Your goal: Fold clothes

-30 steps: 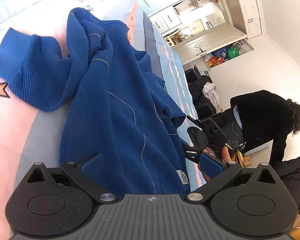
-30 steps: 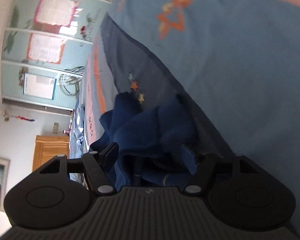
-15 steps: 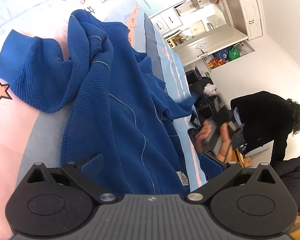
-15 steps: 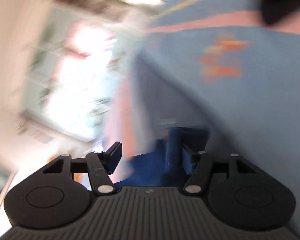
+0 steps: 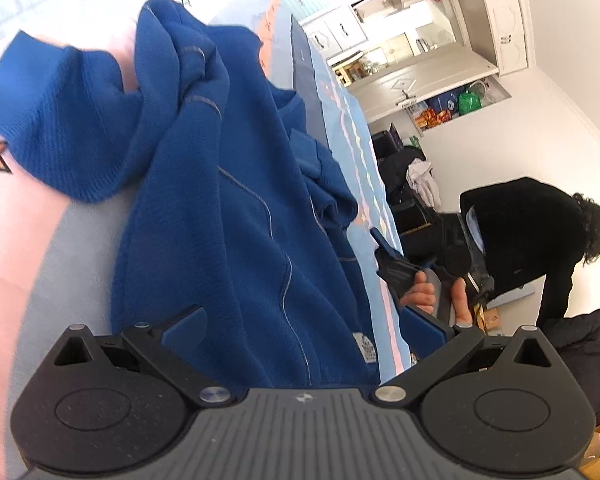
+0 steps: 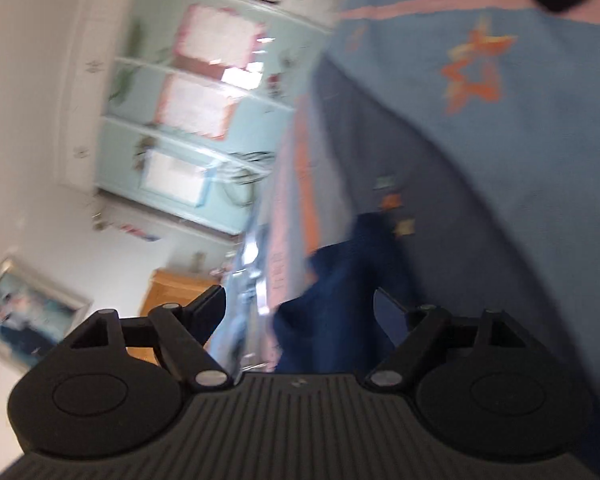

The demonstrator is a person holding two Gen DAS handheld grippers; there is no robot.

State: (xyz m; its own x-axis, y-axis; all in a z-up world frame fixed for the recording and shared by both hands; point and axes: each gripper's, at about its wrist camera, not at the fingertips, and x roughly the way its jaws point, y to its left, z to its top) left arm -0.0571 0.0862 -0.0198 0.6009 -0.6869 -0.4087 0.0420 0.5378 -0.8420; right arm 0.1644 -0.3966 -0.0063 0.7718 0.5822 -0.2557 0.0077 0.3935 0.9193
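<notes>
A rumpled blue sweater (image 5: 228,208) lies spread across a bed (image 5: 40,264) with a pink and pale-blue star-print cover, its body running from the left gripper (image 5: 304,326) toward 12 o'clock and one ribbed sleeve flung out to 10 o'clock. The left gripper hangs low over the hem with its fingers spread wide, the cloth lying between them but not pinched. At 3 o'clock in the left wrist view, a hand (image 5: 424,296) holds the right gripper (image 6: 298,304) off the bed's edge; its own blurred view shows it open too, with a dark blue fold of the sweater just ahead of it and nothing gripped.

The garment is bunched and twisted near the collar, so a pull on the hem alone would likely drag the tangle along rather than flatten it, and the soft knit could slip out of a shallow pinch. The part lying near the bed's edge at 3 o'clock may slide off if tugged that way.

A second person in black (image 5: 524,240) bends over at 3 o'clock beyond the bed, close to the right gripper's swing. White cabinets (image 5: 440,40) and clutter fill the room behind.
</notes>
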